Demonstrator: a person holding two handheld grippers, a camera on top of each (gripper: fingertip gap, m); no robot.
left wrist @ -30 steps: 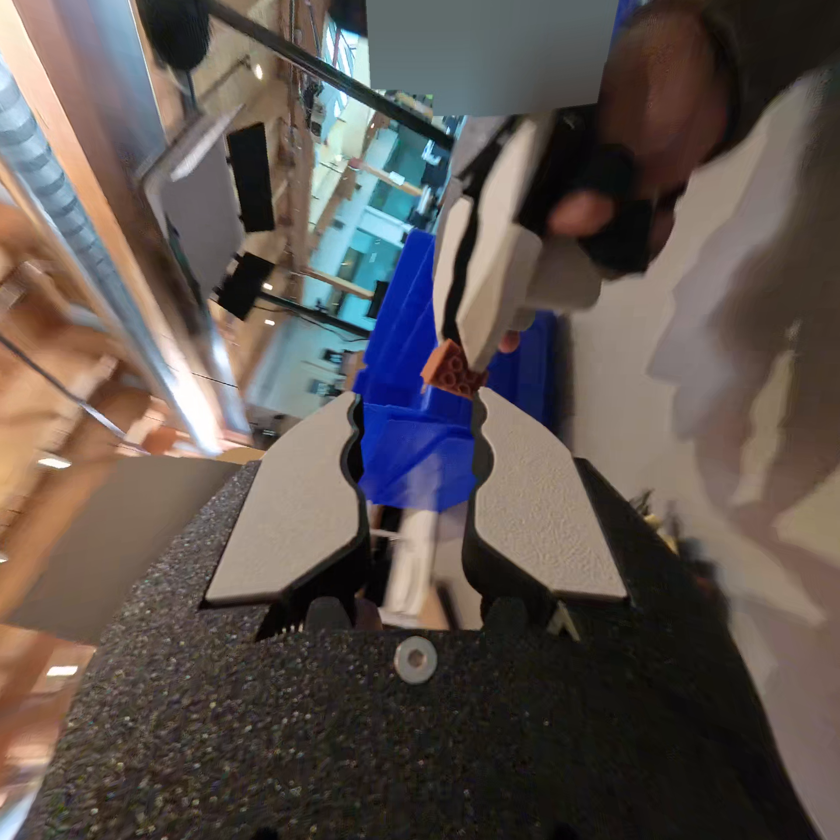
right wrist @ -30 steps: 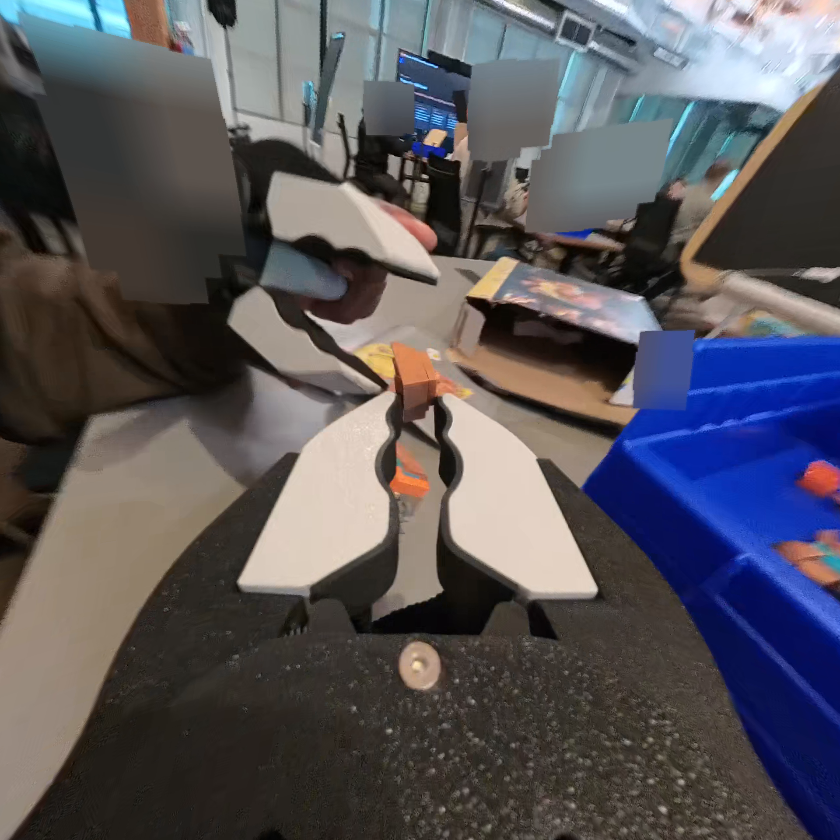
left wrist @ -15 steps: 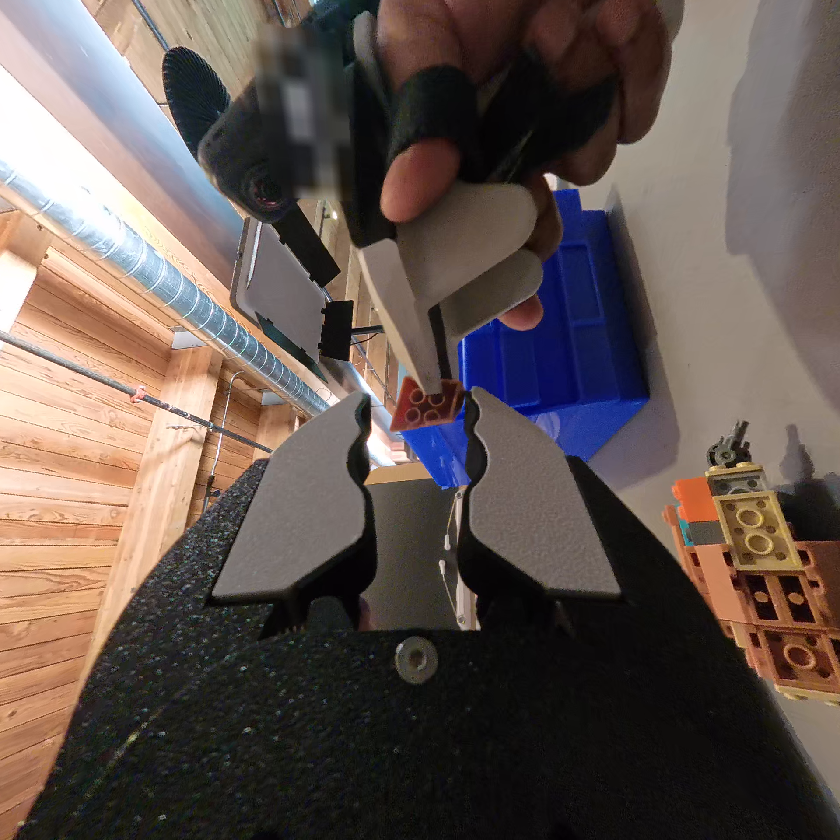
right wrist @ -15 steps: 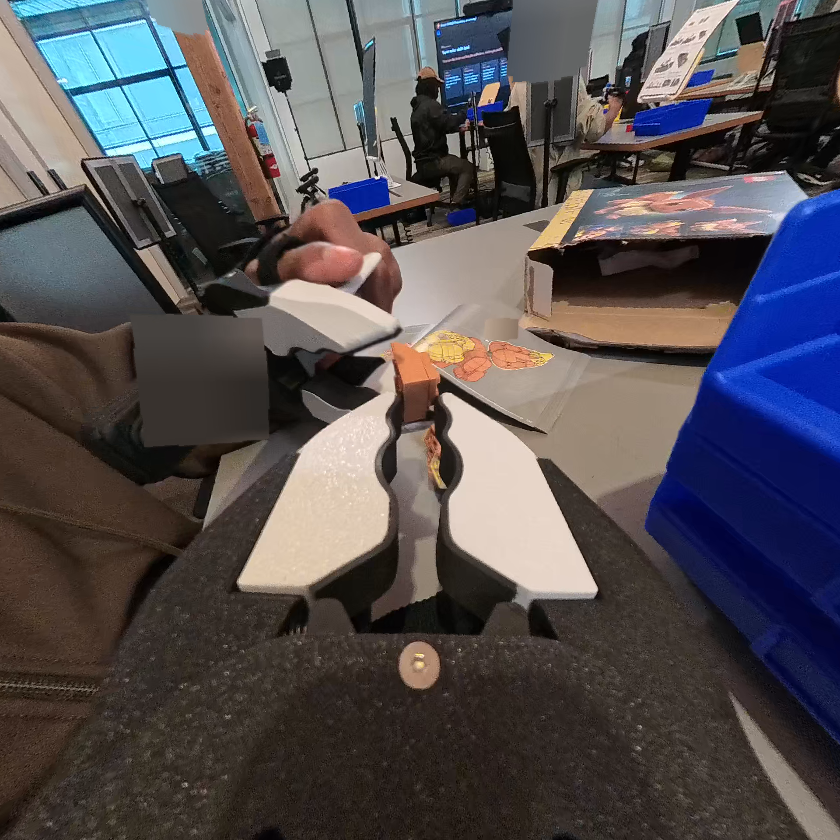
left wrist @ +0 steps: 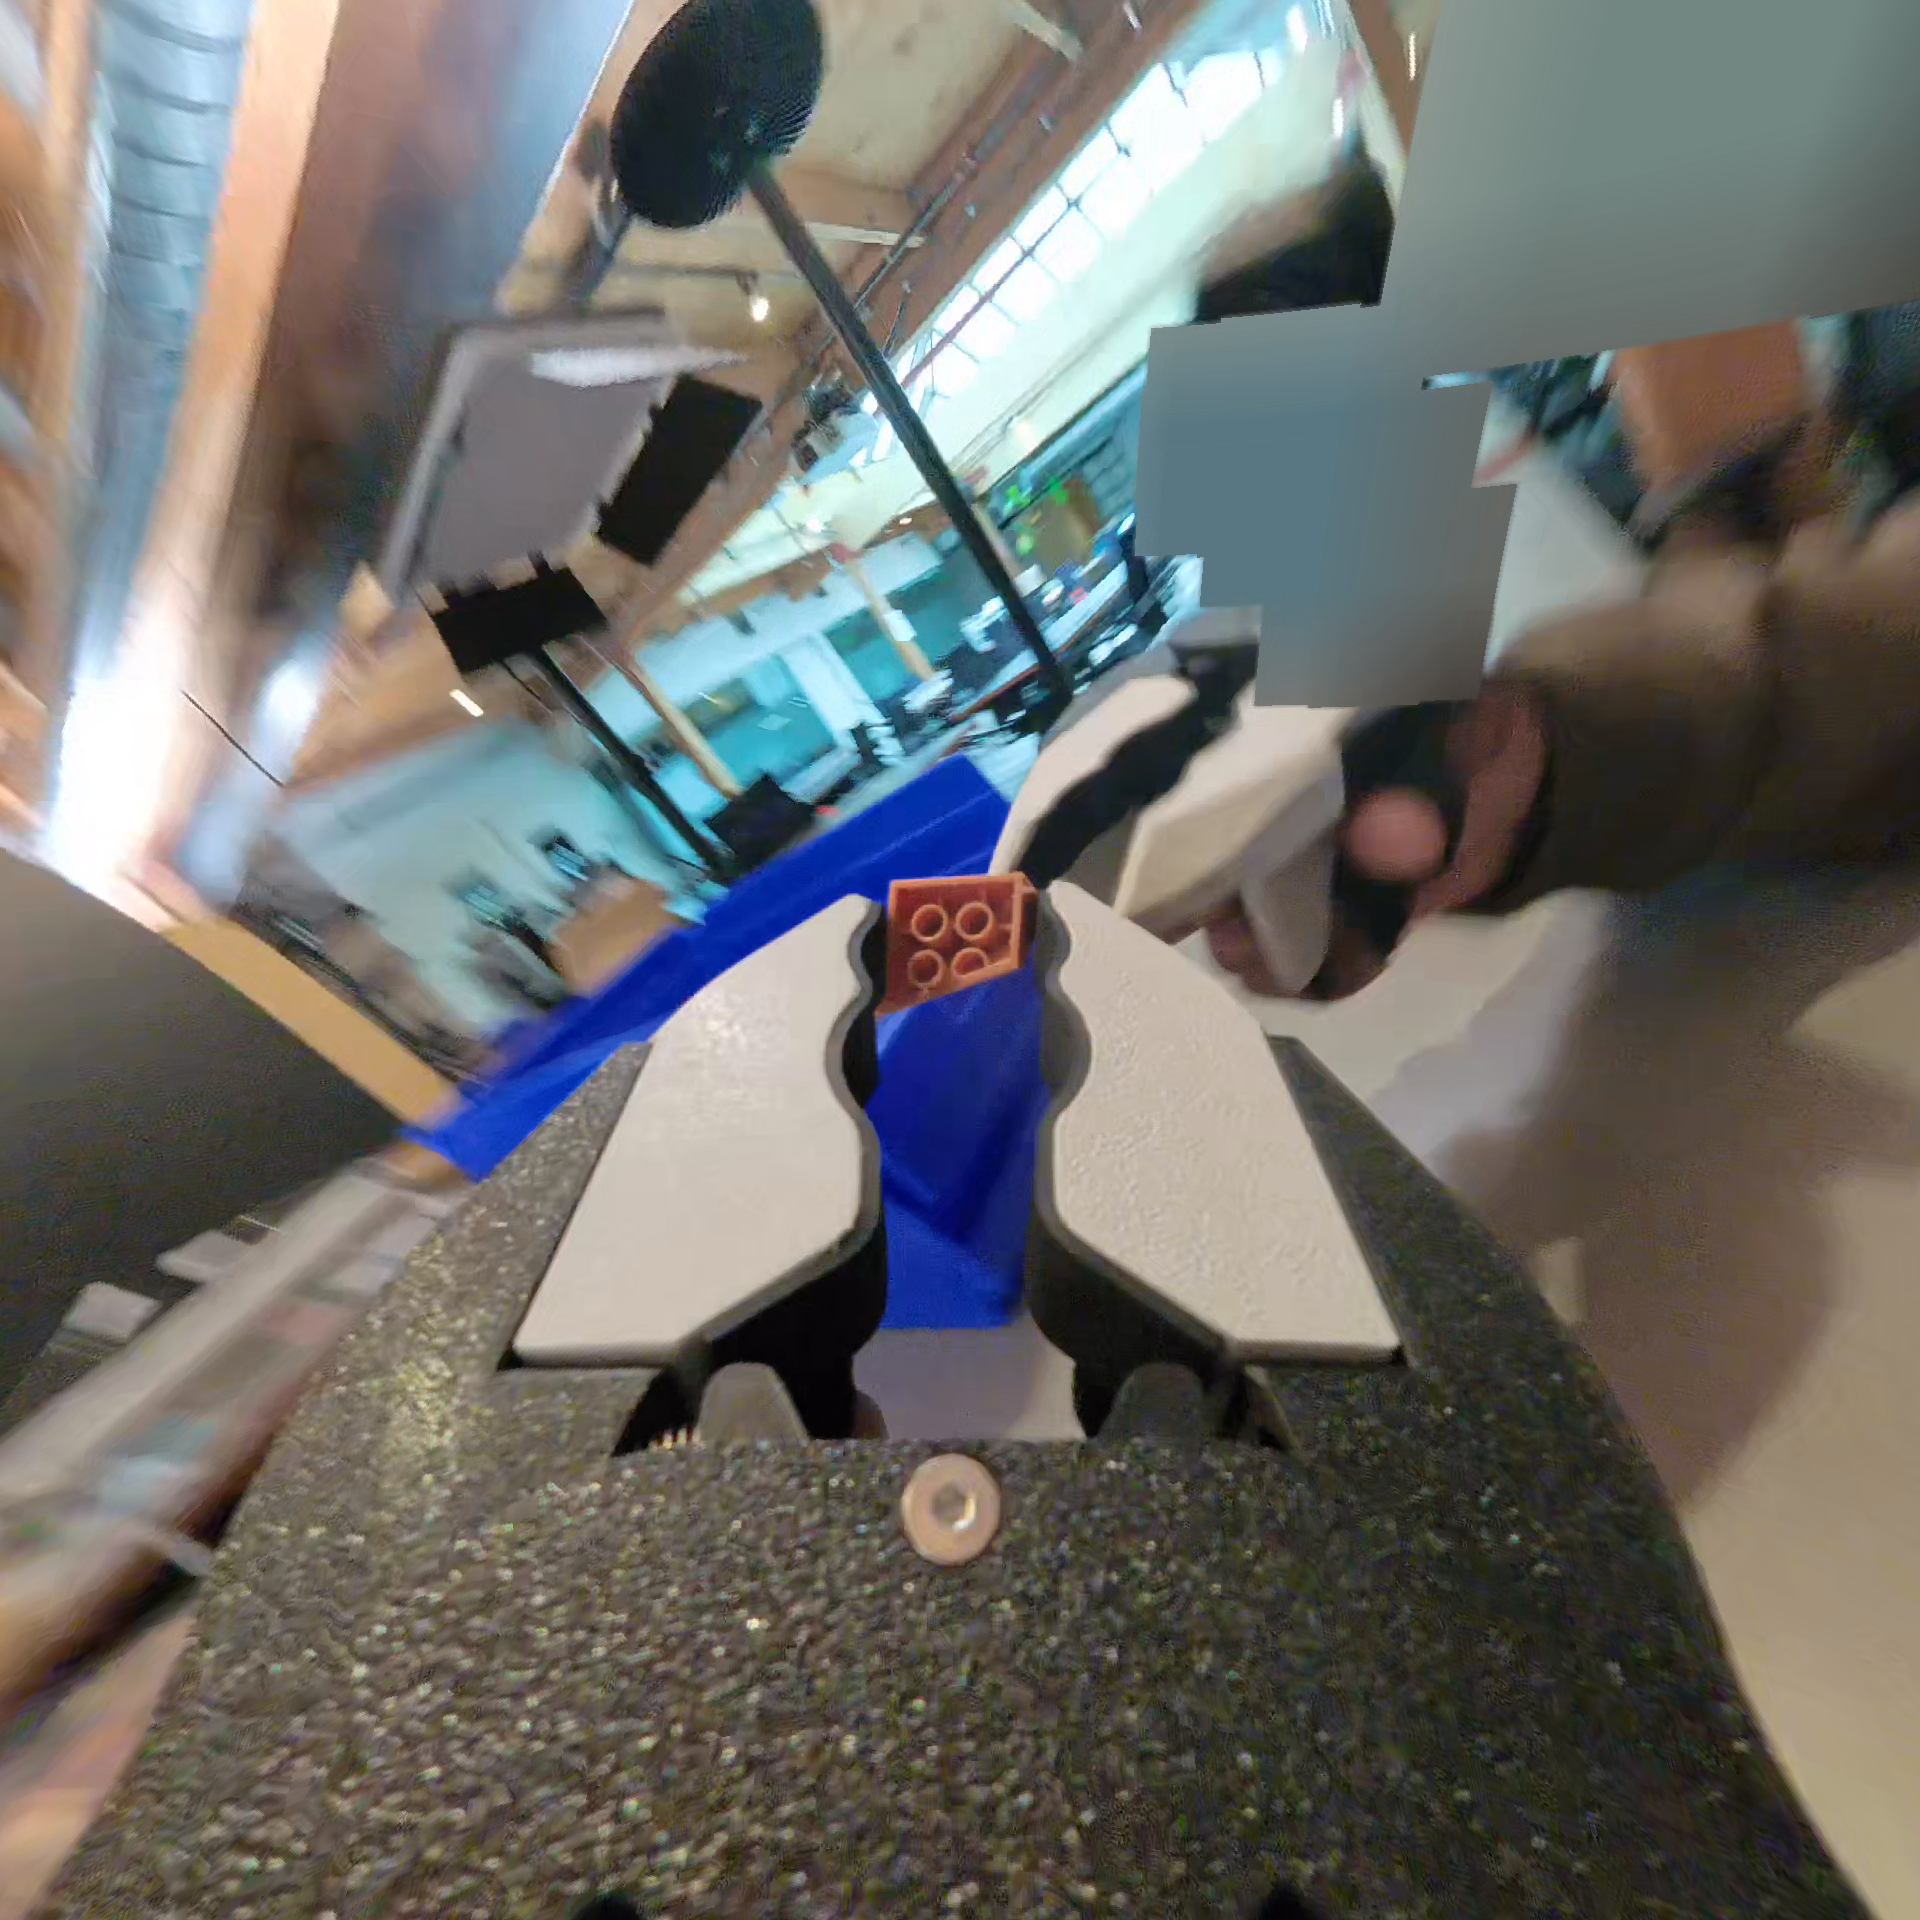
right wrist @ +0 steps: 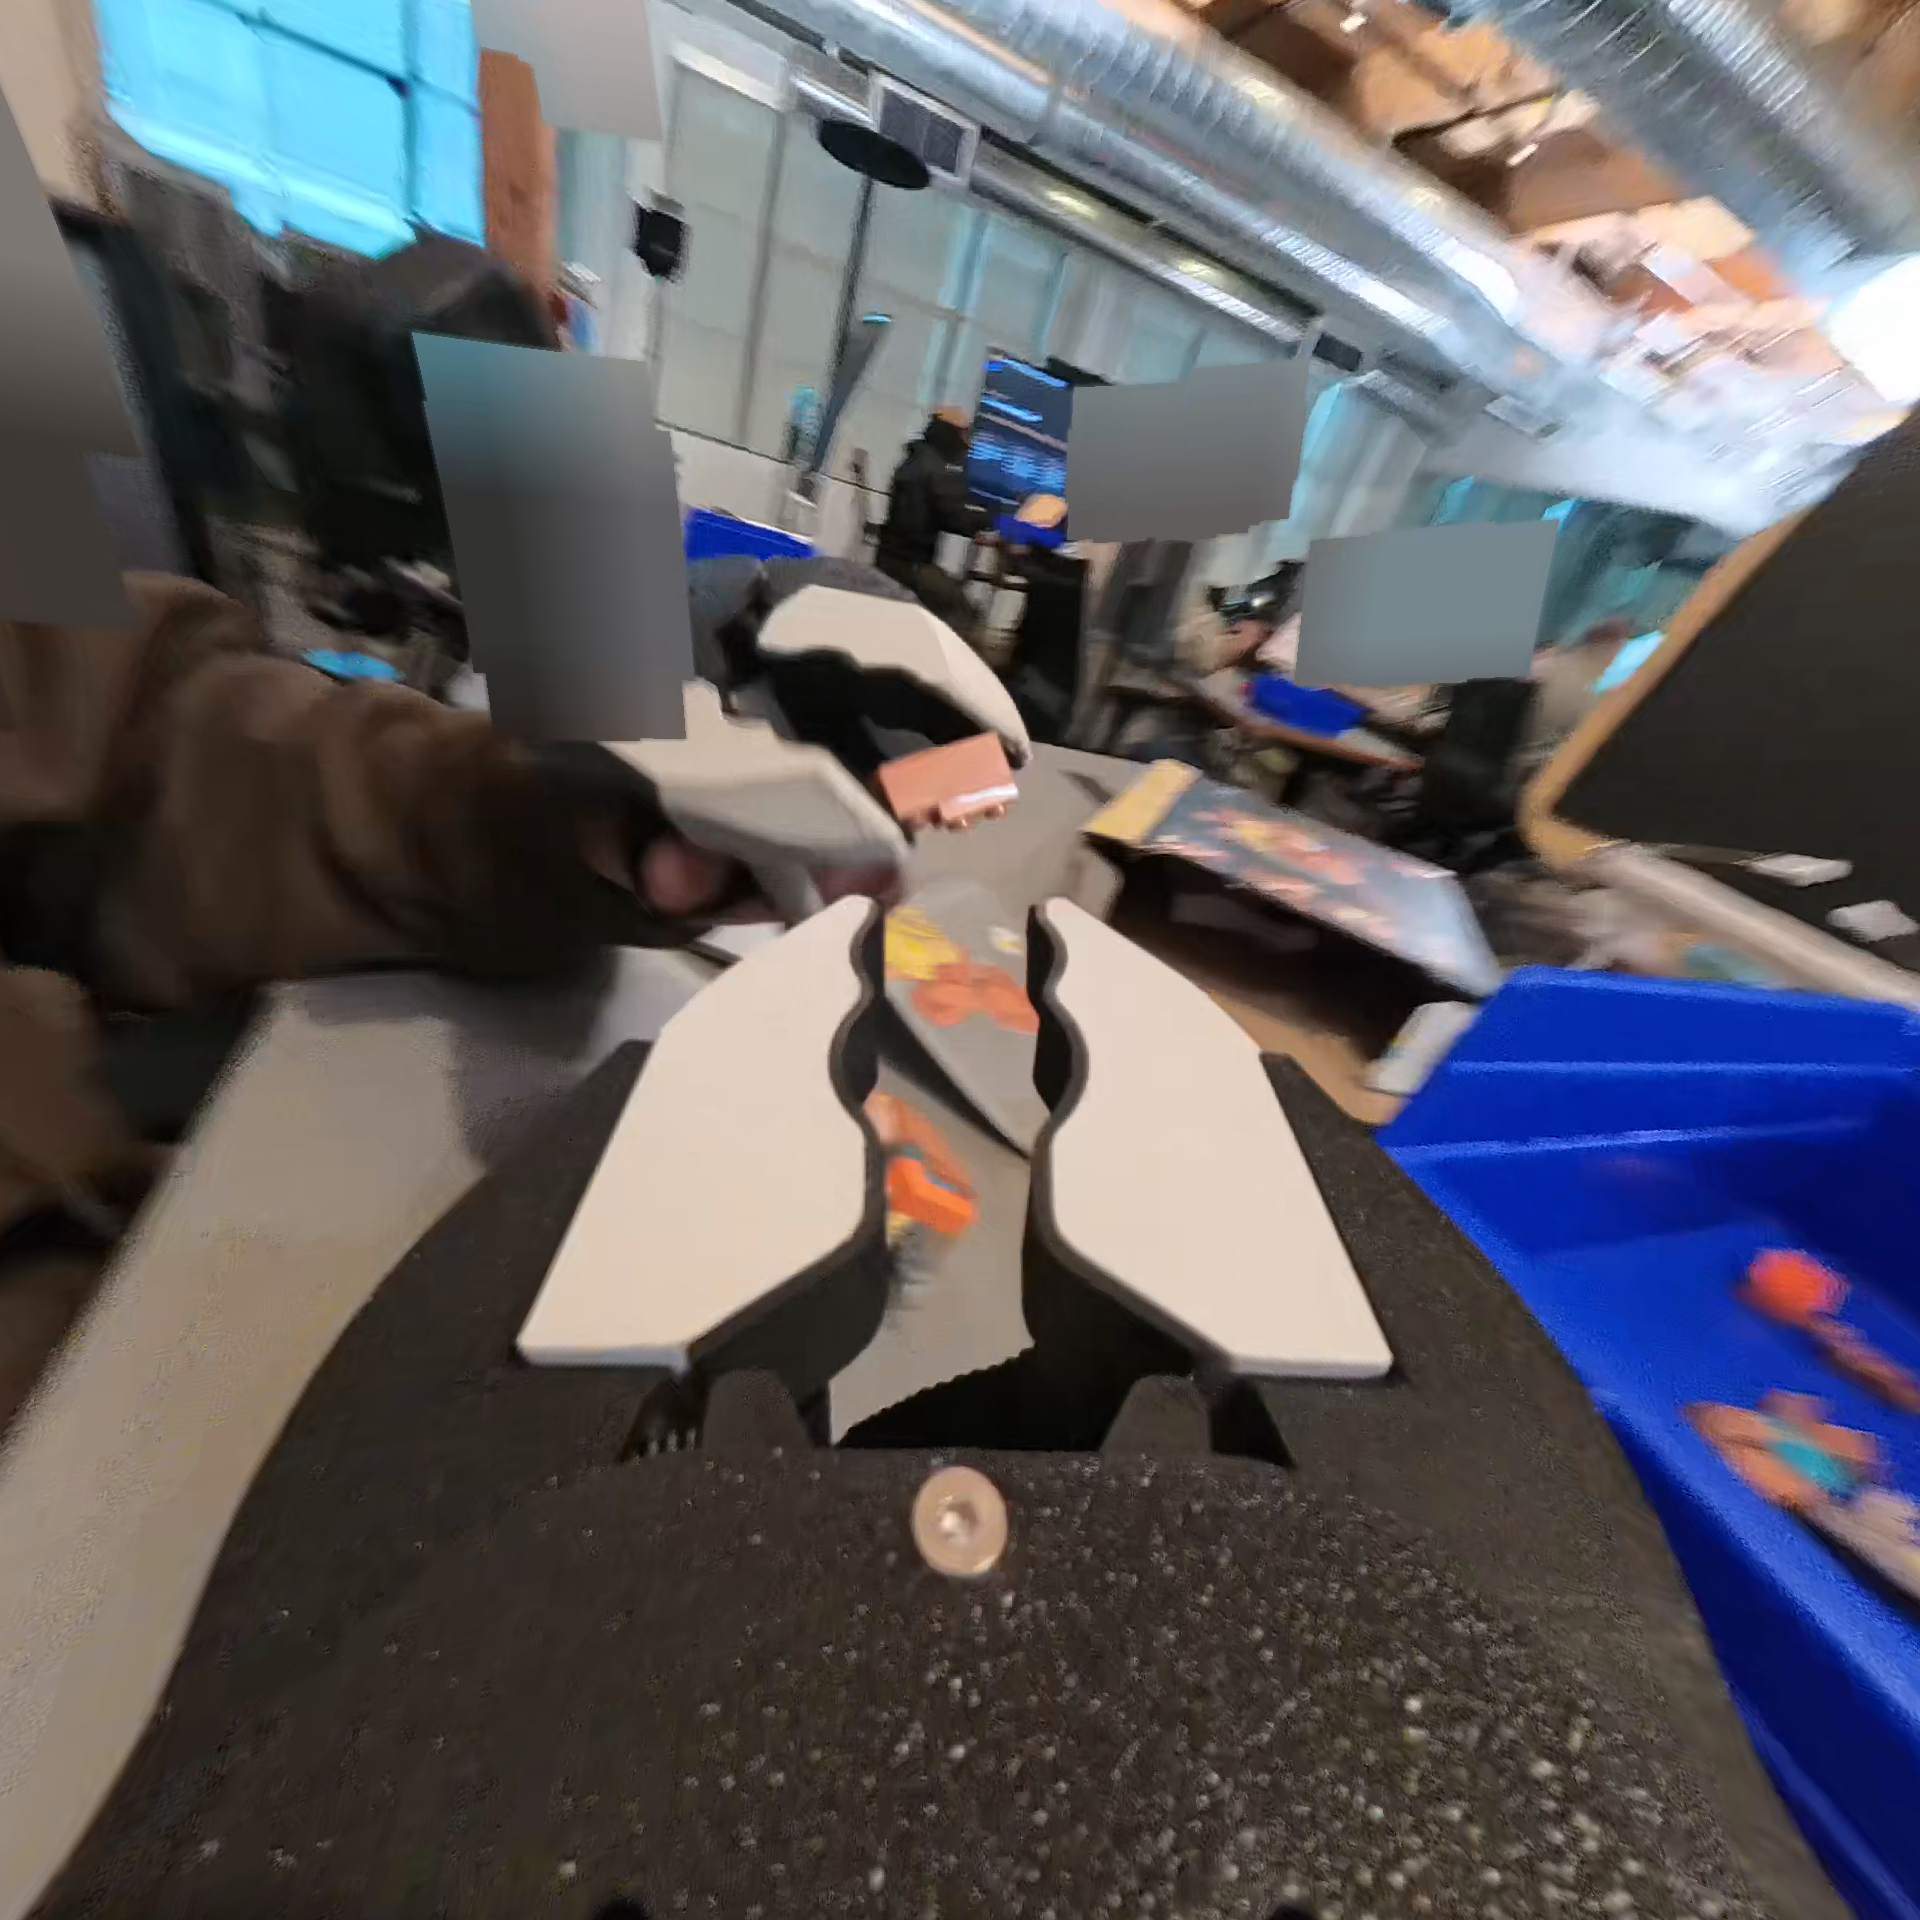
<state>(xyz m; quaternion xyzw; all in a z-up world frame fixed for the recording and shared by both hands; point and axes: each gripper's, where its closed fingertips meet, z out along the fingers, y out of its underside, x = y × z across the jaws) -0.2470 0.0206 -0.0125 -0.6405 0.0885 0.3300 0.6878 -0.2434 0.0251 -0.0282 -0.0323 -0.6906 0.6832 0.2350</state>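
Brick [left wrist: 961, 940], reddish-brown with four round tubes showing on its underside, sits clamped between the fingertips of the left hand-held gripper [left wrist: 956, 940] in the left wrist view, lifted clear of the bench [left wrist: 1714, 1351]. The right hand-held gripper [left wrist: 1049, 831] shows farther off, its tips just beside the brick's upper right corner; whether they touch it cannot be told. A hand [left wrist: 1392, 862] in a brown sleeve grips that tool. Behind the brick lies a blue bin [left wrist: 935, 1122], and the rest of the room is smeared by blur.

In the right wrist view the right hand-held gripper [right wrist: 956, 914] has its jaws apart with nothing between them. Ahead of it and higher, the left hand-held gripper [right wrist: 966, 769] holds the same brick [right wrist: 945, 784] pinched at its tips, the brick's flat top facing the camera. A hand [right wrist: 665, 852] with a brown sleeve carries that tool. Seen through the gap of the right tool, a printed sheet [right wrist: 956, 997] with orange and yellow pictures lies on the grey bench [right wrist: 260, 1195], and a small orange brick model [right wrist: 925, 1174] stands nearer. An open cardboard box [right wrist: 1299, 873] lies farther back on the bench, and the blue bin [right wrist: 1662, 1143] at the right edge holds blurred orange pieces [right wrist: 1808, 1392].
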